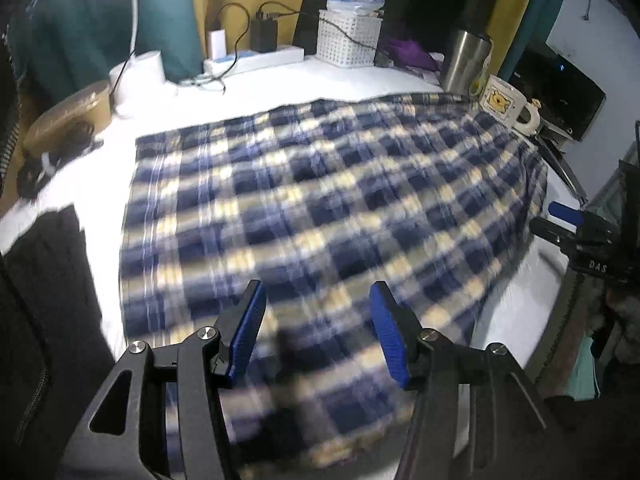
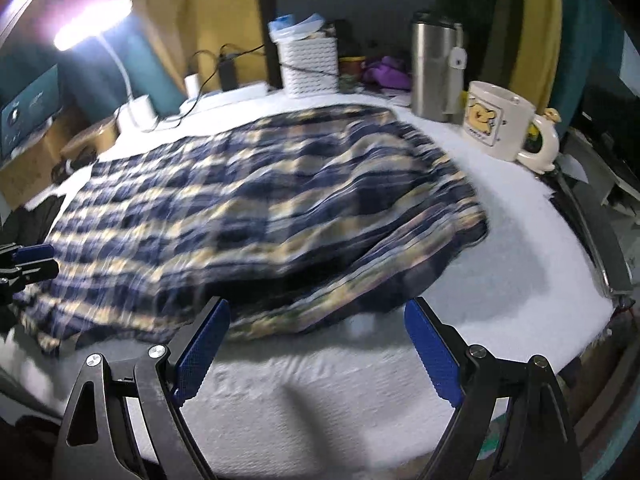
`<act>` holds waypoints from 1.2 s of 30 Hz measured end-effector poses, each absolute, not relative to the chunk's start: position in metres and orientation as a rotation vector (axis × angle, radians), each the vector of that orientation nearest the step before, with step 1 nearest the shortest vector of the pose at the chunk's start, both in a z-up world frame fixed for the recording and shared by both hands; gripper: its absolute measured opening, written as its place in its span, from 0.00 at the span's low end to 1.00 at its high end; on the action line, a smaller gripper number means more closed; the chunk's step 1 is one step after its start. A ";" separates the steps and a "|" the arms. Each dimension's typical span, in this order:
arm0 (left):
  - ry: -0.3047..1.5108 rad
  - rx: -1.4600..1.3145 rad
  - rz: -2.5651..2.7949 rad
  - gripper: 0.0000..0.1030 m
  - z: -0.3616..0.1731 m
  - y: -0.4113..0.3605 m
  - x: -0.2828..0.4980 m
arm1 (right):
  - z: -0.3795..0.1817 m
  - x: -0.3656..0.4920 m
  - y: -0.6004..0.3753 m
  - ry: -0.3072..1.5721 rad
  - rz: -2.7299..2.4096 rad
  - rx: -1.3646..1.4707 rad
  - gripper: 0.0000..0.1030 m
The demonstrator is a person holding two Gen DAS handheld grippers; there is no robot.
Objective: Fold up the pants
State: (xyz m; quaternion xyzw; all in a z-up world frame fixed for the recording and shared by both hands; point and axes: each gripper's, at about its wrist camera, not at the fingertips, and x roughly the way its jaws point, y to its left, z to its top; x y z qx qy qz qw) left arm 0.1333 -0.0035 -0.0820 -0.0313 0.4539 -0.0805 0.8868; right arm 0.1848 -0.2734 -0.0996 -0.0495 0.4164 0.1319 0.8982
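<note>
Blue, cream and navy plaid pants (image 1: 320,208) lie spread on a white cloth-covered table (image 1: 340,80). They also show in the right wrist view (image 2: 248,208), with the near right edge doubled over. My left gripper (image 1: 318,300) is open and empty, just above the near part of the pants. My right gripper (image 2: 316,320) is open and empty, over the white cloth at the pants' near edge. The right gripper shows at the right edge of the left wrist view (image 1: 568,220). The left gripper shows at the left edge of the right wrist view (image 2: 28,264).
Along the back stand a white basket (image 1: 348,36), a steel tumbler (image 1: 466,60), a bear mug (image 1: 508,106), a charger with cables (image 1: 264,34), a lamp base (image 2: 138,110) and purple cloth (image 1: 408,50). A tape roll (image 1: 68,116) sits at the far left.
</note>
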 end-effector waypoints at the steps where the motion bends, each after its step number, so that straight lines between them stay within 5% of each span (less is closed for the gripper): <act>1: 0.938 -0.053 -0.169 0.52 -0.080 -0.006 0.141 | -0.099 0.188 -0.276 0.857 0.267 -0.099 0.87; 23: 0.930 0.104 -0.080 0.52 -0.087 -0.092 0.330 | -0.105 0.280 -0.356 0.830 0.159 0.023 0.87; 36: 0.980 0.048 -0.106 0.52 -0.092 -0.086 0.345 | -0.106 0.285 -0.359 0.848 0.177 0.044 0.87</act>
